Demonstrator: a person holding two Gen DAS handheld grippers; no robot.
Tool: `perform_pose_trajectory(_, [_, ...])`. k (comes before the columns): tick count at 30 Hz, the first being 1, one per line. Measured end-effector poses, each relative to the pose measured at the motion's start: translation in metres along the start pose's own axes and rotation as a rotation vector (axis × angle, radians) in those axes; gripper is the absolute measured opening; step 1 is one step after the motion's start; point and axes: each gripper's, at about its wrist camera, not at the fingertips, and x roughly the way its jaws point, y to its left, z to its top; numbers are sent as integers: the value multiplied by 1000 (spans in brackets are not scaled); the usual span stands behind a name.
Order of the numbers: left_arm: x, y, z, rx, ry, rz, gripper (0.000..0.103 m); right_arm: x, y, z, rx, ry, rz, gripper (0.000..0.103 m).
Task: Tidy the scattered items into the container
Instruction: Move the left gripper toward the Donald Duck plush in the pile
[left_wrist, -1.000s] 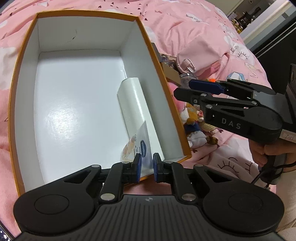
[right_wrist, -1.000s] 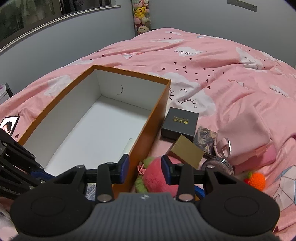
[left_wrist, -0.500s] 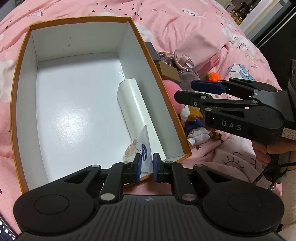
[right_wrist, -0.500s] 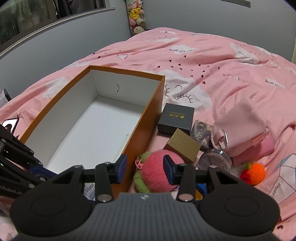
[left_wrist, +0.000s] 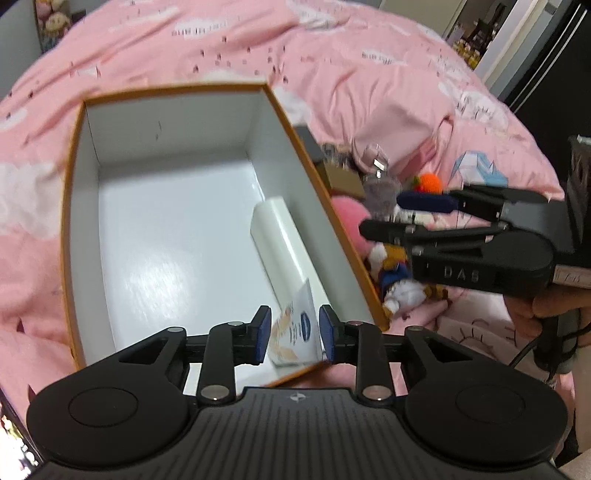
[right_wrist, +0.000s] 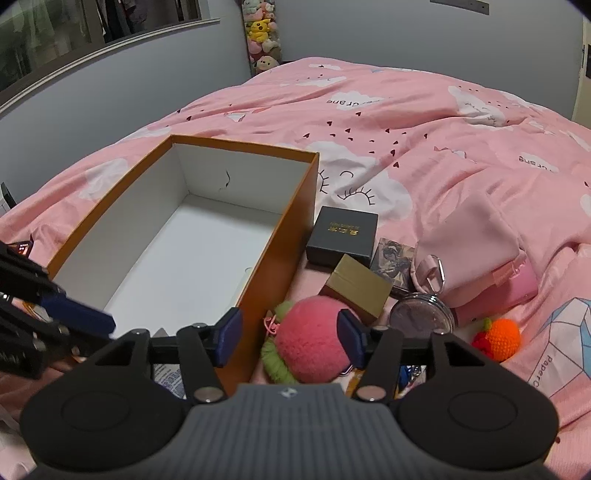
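Note:
An orange box (left_wrist: 74, 206) with a white inside lies open on the pink bed. A white tube (left_wrist: 284, 251) lies inside along its right wall, its printed end between the jaws of my left gripper (left_wrist: 293, 338), which is open and no longer grips it. My right gripper (right_wrist: 290, 338) is open over a pink plush ball (right_wrist: 310, 338) beside the box's outer wall (right_wrist: 280, 266). It also shows in the left wrist view (left_wrist: 424, 218), above a small plush doll (left_wrist: 399, 284).
Right of the box lie a black gift box (right_wrist: 343, 236), a brown cardboard box (right_wrist: 358, 286), a picture card (right_wrist: 393, 258), a round clear jar (right_wrist: 421, 319), a pink pouch (right_wrist: 476, 254) and an orange knitted fruit (right_wrist: 498, 338). A phone (right_wrist: 22, 247) lies at far left.
My left gripper has opened and drawn back, leaving the tube in the box. My right gripper has opened wider and risen a little over the plush ball.

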Motion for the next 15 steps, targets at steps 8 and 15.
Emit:
perform_pose_trajectory(8, [-11,-10,11,30,-121,-17,36,-8,-6,-2,47,-20,-20,71])
perform_pose_trajectory(15, [-6,-29,26,62,-254,7,50,-20,-16,-7,89,-61,-97,78])
